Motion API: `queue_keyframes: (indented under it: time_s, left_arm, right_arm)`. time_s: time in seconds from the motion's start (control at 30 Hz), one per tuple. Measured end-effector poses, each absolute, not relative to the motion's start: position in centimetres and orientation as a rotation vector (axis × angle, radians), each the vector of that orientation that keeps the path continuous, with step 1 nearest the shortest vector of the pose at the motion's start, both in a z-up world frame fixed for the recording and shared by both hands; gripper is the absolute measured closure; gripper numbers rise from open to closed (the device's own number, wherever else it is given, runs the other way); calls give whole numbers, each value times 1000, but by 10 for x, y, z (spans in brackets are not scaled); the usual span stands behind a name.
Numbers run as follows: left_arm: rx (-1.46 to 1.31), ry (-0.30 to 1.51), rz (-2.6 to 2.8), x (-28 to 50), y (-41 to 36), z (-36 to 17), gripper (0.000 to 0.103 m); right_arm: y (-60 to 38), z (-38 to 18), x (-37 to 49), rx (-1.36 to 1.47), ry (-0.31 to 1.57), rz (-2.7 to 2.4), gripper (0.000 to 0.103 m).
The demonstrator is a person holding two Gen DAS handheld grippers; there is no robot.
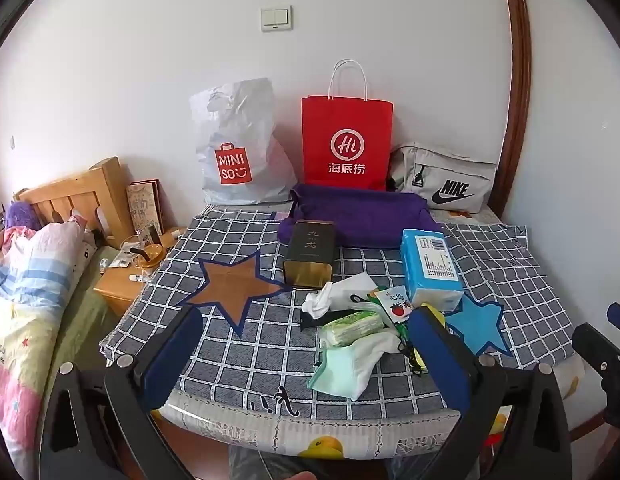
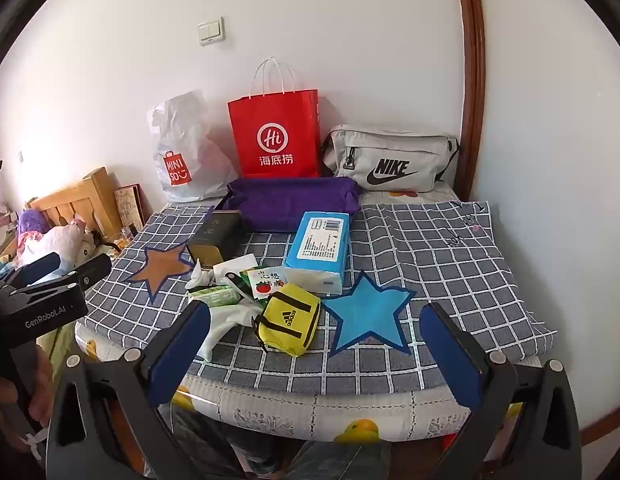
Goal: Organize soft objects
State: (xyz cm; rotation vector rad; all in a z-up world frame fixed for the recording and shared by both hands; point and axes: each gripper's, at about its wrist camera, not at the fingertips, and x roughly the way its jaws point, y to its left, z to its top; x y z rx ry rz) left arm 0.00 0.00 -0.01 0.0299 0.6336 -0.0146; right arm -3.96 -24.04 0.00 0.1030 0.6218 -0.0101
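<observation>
A pile of soft items lies mid-table on the checked cloth (image 1: pixel 238 360): a blue tissue pack (image 1: pixel 430 268) (image 2: pixel 318 248), a green tissue pack (image 1: pixel 352 326), a white and mint cloth (image 1: pixel 350 368) (image 2: pixel 226 322), a tomato snack packet (image 2: pixel 266 282) and a yellow Adidas pouch (image 2: pixel 288 320). Behind them sits a purple fabric bin (image 1: pixel 362 216) (image 2: pixel 294 202). My left gripper (image 1: pixel 306 314) hangs open over the near edge, in front of the pile. My right gripper (image 2: pixel 315 308) is open too, just short of the pouch. Neither holds anything.
A black tin (image 1: pixel 310 256) stands left of the pile. A Miniso bag (image 1: pixel 238 152), red paper bag (image 1: pixel 346 144) and grey Nike bag (image 1: pixel 446 184) line the back wall. A brown star (image 1: pixel 230 284) and a blue star (image 2: pixel 366 312) mark the cloth. A bed (image 1: pixel 30 280) and nightstand (image 1: pixel 122 280) are on the left.
</observation>
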Motion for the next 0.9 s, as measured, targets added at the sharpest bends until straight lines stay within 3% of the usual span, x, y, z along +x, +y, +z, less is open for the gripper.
queue_keyframes:
  time_s: [0.9]
  left_arm:
    - [8,639,0,-4,8,-5,0]
  right_arm:
    - [-235,0,-40,94,618,-2,0]
